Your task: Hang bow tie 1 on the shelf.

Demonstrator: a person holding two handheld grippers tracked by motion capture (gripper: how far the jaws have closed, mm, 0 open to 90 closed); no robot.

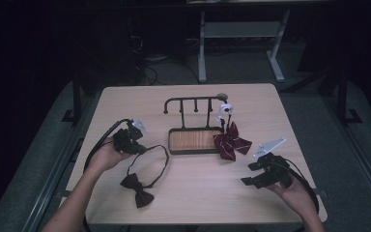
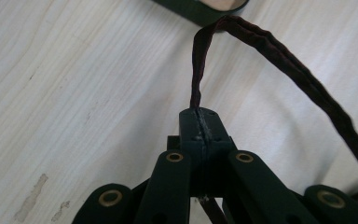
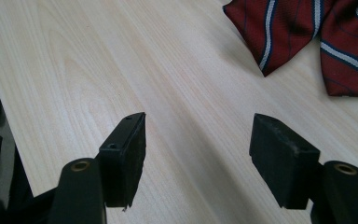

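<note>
A dark maroon bow tie (image 1: 136, 189) lies on the table at the front left, and its neck strap (image 1: 158, 155) loops up toward my left gripper (image 1: 140, 148). That gripper is shut on the strap (image 2: 196, 79), which rises from between the closed jaws in the left gripper view. A red striped bow tie (image 1: 231, 142) hangs from the right end of a dark rack (image 1: 195, 100) and rests against its wooden base (image 1: 193, 140). At the front right, my right gripper (image 1: 247, 174) stands open above bare tabletop. The striped tie (image 3: 307, 37) lies beyond its fingertips (image 3: 284, 158).
The rack has several hooks along its bar. A white clip (image 1: 224, 110) holds the striped tie at the bar's right end. Bare wood table (image 1: 203, 193) spreads between the two hands. Beyond the far edge stands a grey table frame (image 1: 236, 43).
</note>
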